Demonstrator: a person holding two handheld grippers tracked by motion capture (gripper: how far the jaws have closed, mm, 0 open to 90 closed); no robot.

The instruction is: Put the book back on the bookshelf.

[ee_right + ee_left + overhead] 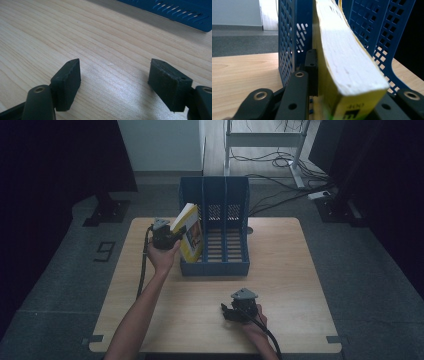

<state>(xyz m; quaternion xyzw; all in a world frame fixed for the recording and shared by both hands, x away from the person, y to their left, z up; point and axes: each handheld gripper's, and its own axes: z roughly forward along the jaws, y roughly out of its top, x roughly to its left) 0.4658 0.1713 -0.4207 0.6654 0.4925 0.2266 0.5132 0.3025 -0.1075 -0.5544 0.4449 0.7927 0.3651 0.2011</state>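
At the table's far side, one yellow book point(189, 231) leans in the leftmost slot of one blue file rack point(235, 265), clamped by the left gripper point(167, 237).

Counted: one book, one rack with three slots, two grippers, one wooden table point(295, 285). From the left gripper view, the book point(347, 65) sits between the black jaws, its white page edge up and its yellow cover tight against the left pad, with the rack's point(287, 45) perforated blue walls on either side of it. The book tilts, its top leaning out to the left over the rack's side wall. Near the table's front edge, well apart from the rack, the right gripper point(231, 312) rests low over bare wood, its jaws spread wide with nothing between them.
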